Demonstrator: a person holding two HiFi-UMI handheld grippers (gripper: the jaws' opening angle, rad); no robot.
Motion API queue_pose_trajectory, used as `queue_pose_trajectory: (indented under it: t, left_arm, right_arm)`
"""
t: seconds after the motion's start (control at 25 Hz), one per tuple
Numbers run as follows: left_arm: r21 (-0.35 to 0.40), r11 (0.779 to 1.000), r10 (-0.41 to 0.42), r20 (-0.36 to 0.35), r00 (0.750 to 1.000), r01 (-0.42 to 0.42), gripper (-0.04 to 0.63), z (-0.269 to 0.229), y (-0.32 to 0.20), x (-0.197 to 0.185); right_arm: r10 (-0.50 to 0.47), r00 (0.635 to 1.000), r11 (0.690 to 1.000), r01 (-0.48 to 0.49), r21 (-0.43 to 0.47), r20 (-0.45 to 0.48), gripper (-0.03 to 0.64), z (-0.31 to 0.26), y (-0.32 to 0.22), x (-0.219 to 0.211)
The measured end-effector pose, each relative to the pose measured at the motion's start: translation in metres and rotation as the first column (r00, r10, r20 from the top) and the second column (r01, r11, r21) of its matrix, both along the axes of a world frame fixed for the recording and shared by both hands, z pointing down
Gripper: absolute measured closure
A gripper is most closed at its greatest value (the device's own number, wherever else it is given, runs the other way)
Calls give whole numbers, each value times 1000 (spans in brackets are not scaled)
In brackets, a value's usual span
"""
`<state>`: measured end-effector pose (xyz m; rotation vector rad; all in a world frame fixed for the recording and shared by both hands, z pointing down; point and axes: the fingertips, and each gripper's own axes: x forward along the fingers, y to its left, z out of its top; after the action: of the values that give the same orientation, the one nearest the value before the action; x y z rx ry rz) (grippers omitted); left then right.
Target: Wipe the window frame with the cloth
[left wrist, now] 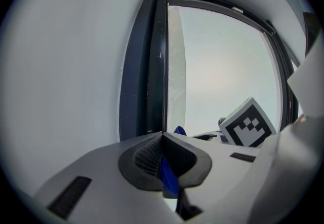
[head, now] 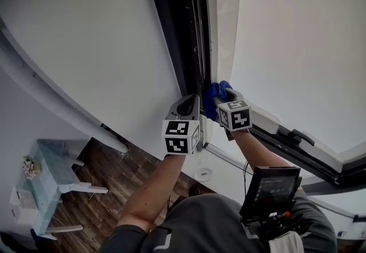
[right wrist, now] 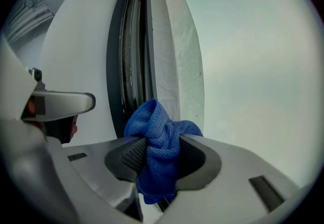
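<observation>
My left gripper (left wrist: pixel 162 137) has its jaws pressed together at the tips, just beside the dark window frame (head: pixel 186 23). To the right, my right gripper (right wrist: pixel 158 149) clamps the bunched blue cloth (right wrist: pixel 152 121) up against that frame.

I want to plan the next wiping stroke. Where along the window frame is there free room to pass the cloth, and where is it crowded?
Free: the dark frame channel above the cloth, between white wall and glass. Crowded: at the cloth, where the right gripper holding it and the left gripper sit side by side.
</observation>
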<state>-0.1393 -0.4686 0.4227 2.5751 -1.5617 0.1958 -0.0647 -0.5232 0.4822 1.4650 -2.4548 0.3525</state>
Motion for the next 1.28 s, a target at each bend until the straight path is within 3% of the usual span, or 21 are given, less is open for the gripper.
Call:
queue_pose_trajectory:
  t: [0.44, 0.56, 0.72, 1.28]
  left_arm:
    - [121, 992, 47, -7, 999, -46, 588, -85, 1, 13]
    - [114, 991, 67, 19, 998, -68, 588, -105, 2, 18]
    - [141, 988, 67, -5, 998, -66, 588, -138, 1, 19]
    - [269, 960, 78, 14, 997, -79, 588, -235, 5, 24]
  right_arm:
    - [-30, 997, 992, 21, 122, 72, 463, -95, 1, 2]
    - [-50, 995, 988, 36, 151, 91, 463, -121, 0, 2]
    - [-76, 991, 980, 53, 193, 111, 463, -154, -1, 1]
    - [-146, 985, 936, 108, 335, 89, 463, -257, -2, -2]
